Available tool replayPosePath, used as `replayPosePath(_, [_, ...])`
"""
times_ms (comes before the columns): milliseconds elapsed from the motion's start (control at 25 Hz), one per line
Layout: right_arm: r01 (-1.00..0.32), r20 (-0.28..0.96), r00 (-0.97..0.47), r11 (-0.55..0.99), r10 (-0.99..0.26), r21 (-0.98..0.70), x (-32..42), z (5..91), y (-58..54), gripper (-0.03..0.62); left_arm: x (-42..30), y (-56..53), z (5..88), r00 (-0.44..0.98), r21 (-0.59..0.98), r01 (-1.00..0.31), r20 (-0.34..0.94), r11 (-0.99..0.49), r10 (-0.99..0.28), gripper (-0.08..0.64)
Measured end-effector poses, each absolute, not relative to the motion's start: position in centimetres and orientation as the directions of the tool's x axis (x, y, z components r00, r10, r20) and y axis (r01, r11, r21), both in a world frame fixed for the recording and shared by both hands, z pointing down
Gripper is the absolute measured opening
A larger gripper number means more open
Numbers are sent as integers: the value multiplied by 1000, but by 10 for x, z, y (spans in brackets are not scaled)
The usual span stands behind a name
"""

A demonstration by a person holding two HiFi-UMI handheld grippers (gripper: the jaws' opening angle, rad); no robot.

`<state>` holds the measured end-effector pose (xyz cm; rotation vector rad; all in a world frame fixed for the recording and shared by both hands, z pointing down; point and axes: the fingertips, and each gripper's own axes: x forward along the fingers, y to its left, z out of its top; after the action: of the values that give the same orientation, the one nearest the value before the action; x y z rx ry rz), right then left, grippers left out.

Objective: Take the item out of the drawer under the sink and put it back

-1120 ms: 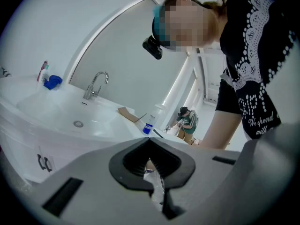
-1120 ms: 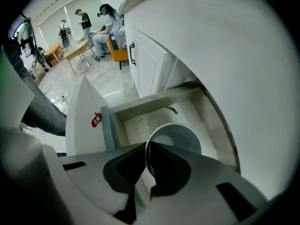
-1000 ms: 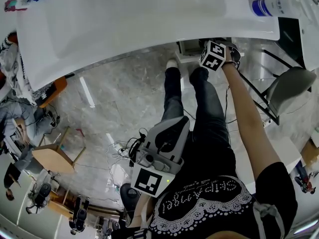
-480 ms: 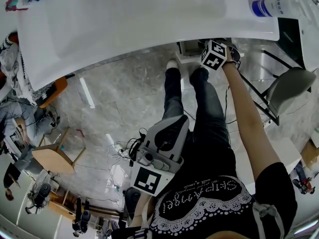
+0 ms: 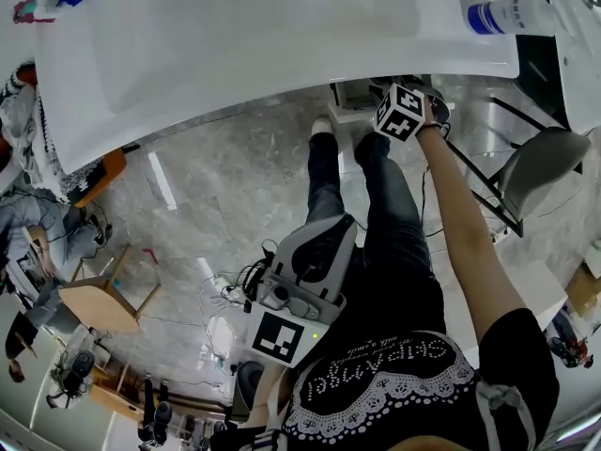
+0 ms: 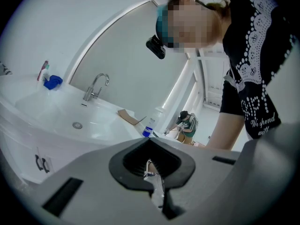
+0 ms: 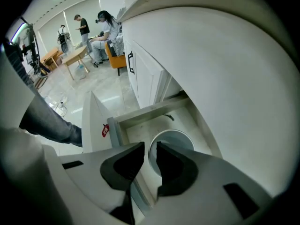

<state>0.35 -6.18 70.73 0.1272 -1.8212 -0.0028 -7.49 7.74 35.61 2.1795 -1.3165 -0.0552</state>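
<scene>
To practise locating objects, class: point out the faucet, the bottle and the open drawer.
faucet (image 6: 95, 86): left gripper view, on its curved neck.
bottle (image 5: 512, 14): head view, on its white body.
drawer (image 7: 150, 110): right gripper view, on its far wall.

A chrome faucet (image 6: 96, 86) stands at the back of the white counter (image 6: 108, 108). Left of the faucet sits a blue cup (image 6: 52, 82). Right of the faucet lies a cardboard piece (image 6: 129, 117), and farther right a blue-labelled bottle (image 6: 153, 121).
</scene>
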Motion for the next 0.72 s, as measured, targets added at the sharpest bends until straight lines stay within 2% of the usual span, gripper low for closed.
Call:
replayPosePath(280, [-131,935,-294,977,-200,168,-2,678,-62,74,-75,73,347,513,497,-793,230,-353,-827,3])
replayPosePath(400, [-209,908,-327,957,-262,201,-4,661,-66,20,-74,71,344,517,494,-791,221,-362,-827,3])
replayPosePath(720, [-354,860,-389,916,-330,192,-3,632,-69,17,-72,70,336,530,483,-785,201,-387,-824,3])
